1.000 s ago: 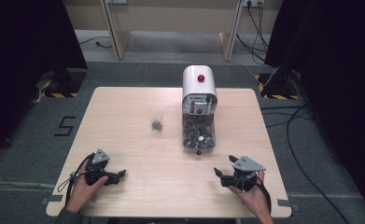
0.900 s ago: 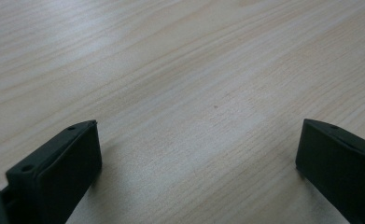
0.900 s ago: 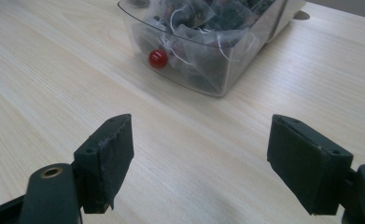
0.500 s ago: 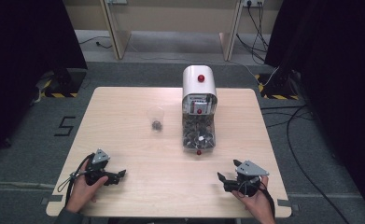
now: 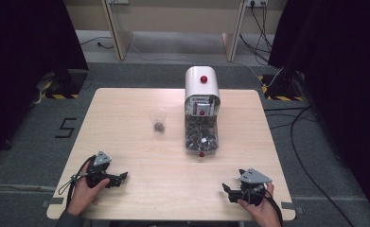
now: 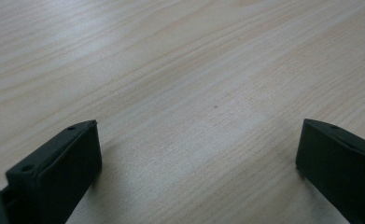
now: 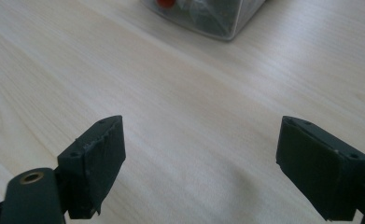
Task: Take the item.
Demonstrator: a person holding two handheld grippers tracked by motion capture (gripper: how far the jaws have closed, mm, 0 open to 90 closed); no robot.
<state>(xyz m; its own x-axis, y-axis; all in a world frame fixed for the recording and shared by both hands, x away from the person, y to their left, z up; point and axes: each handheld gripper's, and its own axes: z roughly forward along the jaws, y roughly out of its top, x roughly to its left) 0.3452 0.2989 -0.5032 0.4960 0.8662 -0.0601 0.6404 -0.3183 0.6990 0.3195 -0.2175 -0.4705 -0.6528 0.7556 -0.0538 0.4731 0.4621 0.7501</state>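
Note:
Near the table's front left, a hand holds my left gripper (image 5: 122, 178), pointing right. In the left gripper view its jaws (image 6: 200, 123) stand wide apart over bare wood, open and empty. At the front right, another hand holds my right gripper (image 5: 226, 189), pointing left. Its jaws (image 7: 201, 119) have just been opening and stand open with nothing between them. A white dispenser (image 5: 202, 84) with a red knob and a clear bin (image 5: 201, 138) of small dark pieces stands beyond the middle. Left of it stands a clear cup (image 5: 158, 120) with a few dark pieces inside.
The light wooden table (image 5: 126, 109) stands on grey carpet. The corner of the clear bin (image 7: 213, 18) lies just ahead of the right gripper. Cables (image 5: 305, 123) run across the floor to the right, and dark curtains hang on both sides.
The right hand has slid a little toward the table's front edge, and its jaws have widened. The left hand has stayed put.

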